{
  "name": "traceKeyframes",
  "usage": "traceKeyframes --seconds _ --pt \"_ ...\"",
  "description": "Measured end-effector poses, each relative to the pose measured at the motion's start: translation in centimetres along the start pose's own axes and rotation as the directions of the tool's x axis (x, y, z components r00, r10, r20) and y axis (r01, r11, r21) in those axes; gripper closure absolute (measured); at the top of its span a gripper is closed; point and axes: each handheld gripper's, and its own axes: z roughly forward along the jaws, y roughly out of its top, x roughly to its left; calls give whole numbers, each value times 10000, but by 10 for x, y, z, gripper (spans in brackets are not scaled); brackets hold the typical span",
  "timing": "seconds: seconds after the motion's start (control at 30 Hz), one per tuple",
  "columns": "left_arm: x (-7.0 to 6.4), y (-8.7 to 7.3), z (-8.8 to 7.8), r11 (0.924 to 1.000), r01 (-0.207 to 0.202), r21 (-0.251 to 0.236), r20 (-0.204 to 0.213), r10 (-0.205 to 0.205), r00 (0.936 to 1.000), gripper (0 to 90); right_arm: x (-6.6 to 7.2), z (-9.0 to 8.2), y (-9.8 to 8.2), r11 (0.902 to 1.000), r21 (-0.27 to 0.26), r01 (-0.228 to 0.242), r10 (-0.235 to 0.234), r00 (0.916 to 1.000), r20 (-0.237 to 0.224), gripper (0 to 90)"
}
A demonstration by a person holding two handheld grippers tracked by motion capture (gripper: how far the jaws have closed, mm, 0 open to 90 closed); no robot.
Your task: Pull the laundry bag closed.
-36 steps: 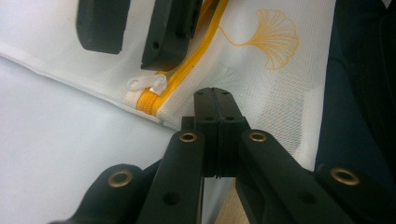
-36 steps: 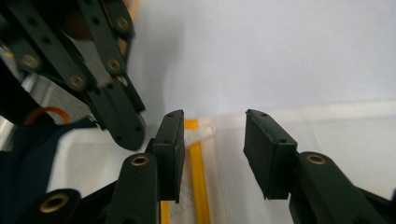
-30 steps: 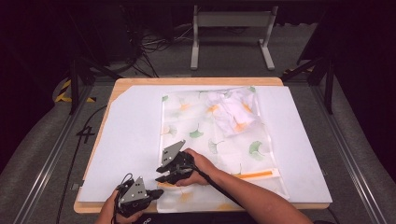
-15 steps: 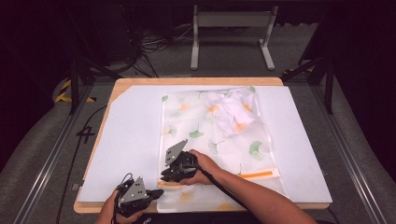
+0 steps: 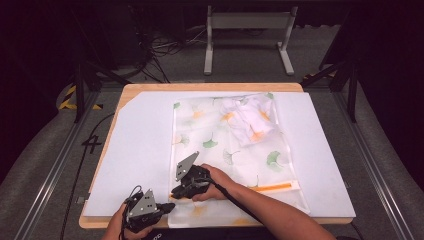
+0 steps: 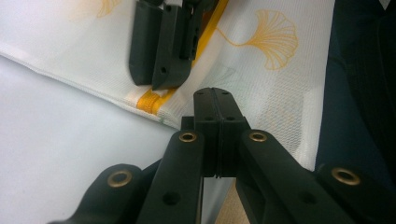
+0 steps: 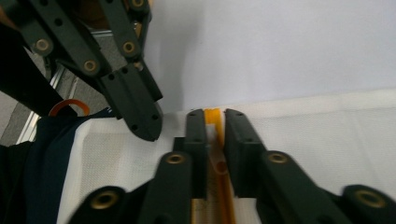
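**Desk:** White mesh, ginkgo print. Where does the bag lie, and who holds what?

**Photographer:** The mesh bag (image 5: 220,145) lies flat on the table (image 5: 135,150), its zip end at the near edge. Near the table's near-left corner, the left gripper (image 5: 170,206) rests at the bag's corner with jaws fully closed. Whether mesh is pinched between them cannot be told. Just to its right, the right gripper (image 5: 175,192) has just been closing. A narrow gap remains, straddling the orange zip (image 7: 214,116) and its pull.

**Desk:** Which step is this?

**Photographer:** Taking hold of the pull, it seems, with a white garment (image 5: 250,117) already inside, toward the far edge. Next comes a firm pinch, then a straight draw rightward along the zip while the corner is held down.
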Motion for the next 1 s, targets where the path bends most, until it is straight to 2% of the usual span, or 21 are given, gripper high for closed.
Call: traceKeyframes --seconds 0.17,0.27,0.33,0.43,0.5,0.63,0.8,1.0 --pt "-1 1 0 10000 -22 29 -44 22 10000 899 0 -1 -3 9997 -137 -183 182 9998 -6 852" --pt "-6 3 0 9987 -494 125 -617 501 9968 847 3 -1 -2 9999 -155 -68 71 9998 209 853" --pt "-6 5 0 9981 -562 237 -906 581 9942 856 5 -1 -2 9999 -151 -44 49 9994 333 854" --pt "-2 4 -2 9987 -468 216 -1091 488 9928 858 6 0 0 10000 -89 -22 27 9987 502 858" --pt "0 3 -3 9993 -334 141 -1136 348 9929 818 6 -1 2 9999 -68 -101 106 9979 633 900" --pt "3 4 -1 9992 -342 208 -941 360 9949 820 4 -2 4 9998 121 -124 116 9980 629 900" --pt "4 5 -1 9990 -381 234 -892 401 9952 820 4 -2 4 9995 97 -303 297 9978 593 900" --pt "5 8 0 9985 -474 270 -854 495 9951 827 7 -2 6 9999 137 -91 79 9964 844 900"
